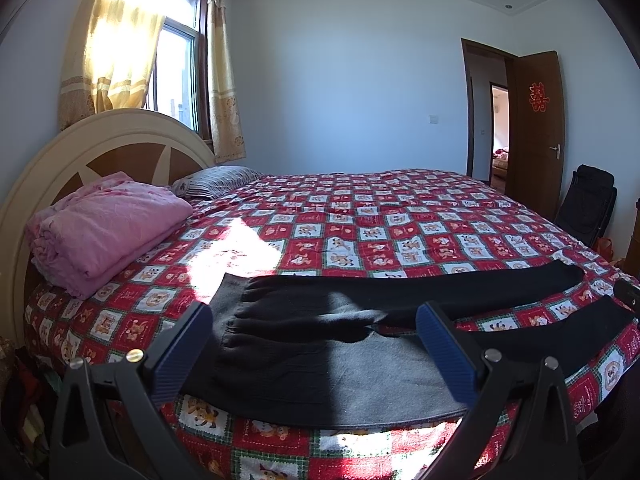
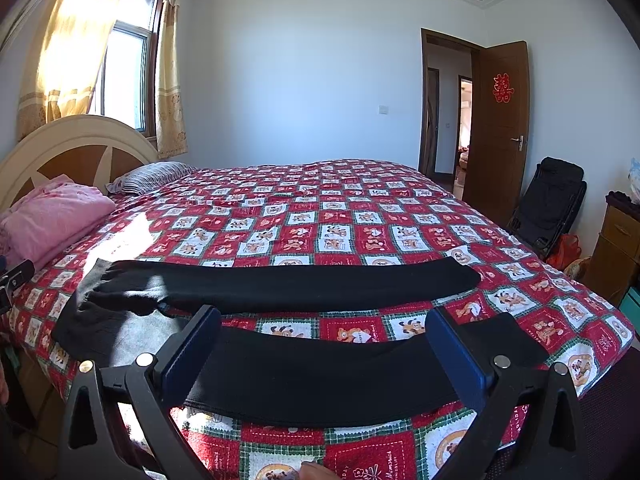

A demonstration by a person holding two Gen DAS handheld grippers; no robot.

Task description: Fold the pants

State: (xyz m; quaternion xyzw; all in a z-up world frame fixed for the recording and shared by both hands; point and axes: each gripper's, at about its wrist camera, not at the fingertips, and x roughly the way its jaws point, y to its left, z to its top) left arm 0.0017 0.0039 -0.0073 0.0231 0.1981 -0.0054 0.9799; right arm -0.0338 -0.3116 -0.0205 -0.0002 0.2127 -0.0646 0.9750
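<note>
Black pants point(image 1: 320, 344) are lying flat across the near edge of the bed point(image 1: 400, 216), waist toward the headboard point(image 1: 100, 148) end and both legs running toward the foot end. The legs are lying apart from each other, with a strip of the red checked cover showing between them; the far leg point(image 2: 288, 284) is stretching out straight, and the near leg point(image 2: 320, 376) is lying along the near edge. The waist part is looking grey where sunlight is falling on it.

The left gripper point(image 1: 316, 344) is hovering over the waist end near the bed's near edge, its blue fingers point(image 1: 444, 352) spread wide with the cloth showing between them; nothing is being pinched. The right gripper point(image 2: 320, 348) is hanging over the near leg, its fingers point(image 2: 456, 356) likewise spread wide and gripping nothing. Whether either gripper is touching the cloth cannot be told.

A folded pink blanket point(image 1: 104, 232) is sitting at the headboard end near the near edge, and a striped pillow point(image 1: 216, 180) is lying farther along the headboard. A fingertip point(image 2: 316, 472) is showing at the bottom of the right wrist view. Beyond the foot of the bed a dark chair point(image 2: 548, 204) is leaning by the open door point(image 2: 500, 120).
</note>
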